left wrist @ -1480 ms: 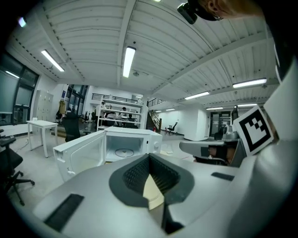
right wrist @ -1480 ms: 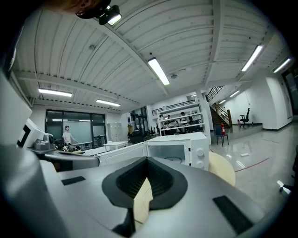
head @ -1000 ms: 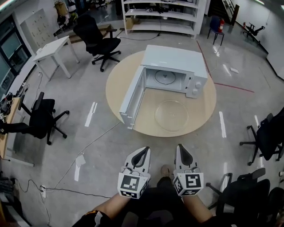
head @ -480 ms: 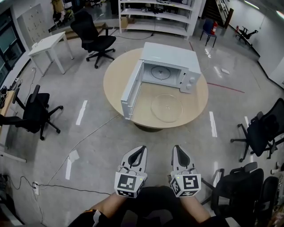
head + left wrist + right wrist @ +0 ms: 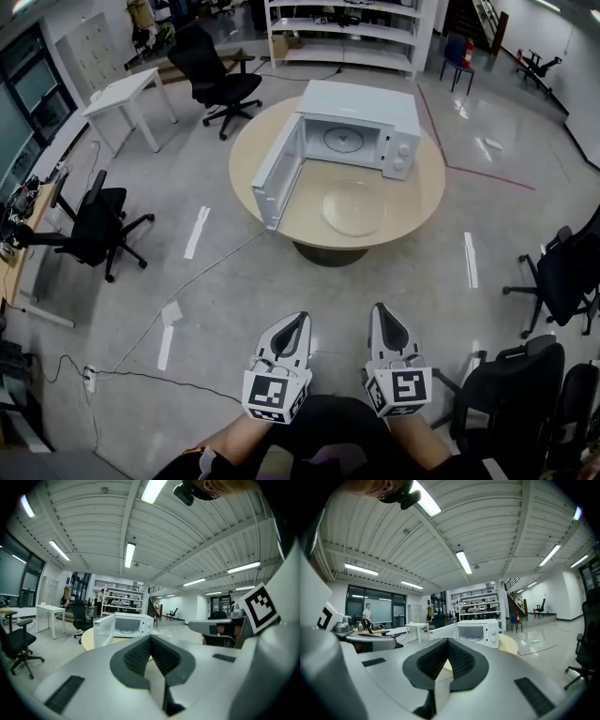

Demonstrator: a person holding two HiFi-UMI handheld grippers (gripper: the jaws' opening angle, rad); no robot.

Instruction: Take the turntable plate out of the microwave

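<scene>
The clear glass turntable plate (image 5: pixel 353 208) lies flat on the round wooden table (image 5: pixel 412 202), in front of the white microwave (image 5: pixel 361 117). The microwave door (image 5: pixel 279 178) stands swung wide open to the left, and the cavity floor shows only a round ring. Both grippers are held low near my body, far from the table, with bare floor between. My left gripper (image 5: pixel 302 320) is shut and holds nothing. My right gripper (image 5: pixel 382 312) looks the same, shut and empty. The microwave (image 5: pixel 124 626) is small and distant beyond the left gripper's jaws, and the microwave (image 5: pixel 478 633) shows likewise in the right gripper view.
Black office chairs stand around: one at the left (image 5: pixel 98 225), one behind the table (image 5: pixel 220 80), two at the right (image 5: pixel 562 277) (image 5: pixel 511 394). A white desk (image 5: pixel 127 94) and shelves (image 5: pixel 352 28) are at the back. A cable (image 5: pixel 187 291) trails across the floor.
The table and microwave have shifted a little in the head view as I moved across the floor. Both grippers stay shut, side by side, in the same place near my body.
</scene>
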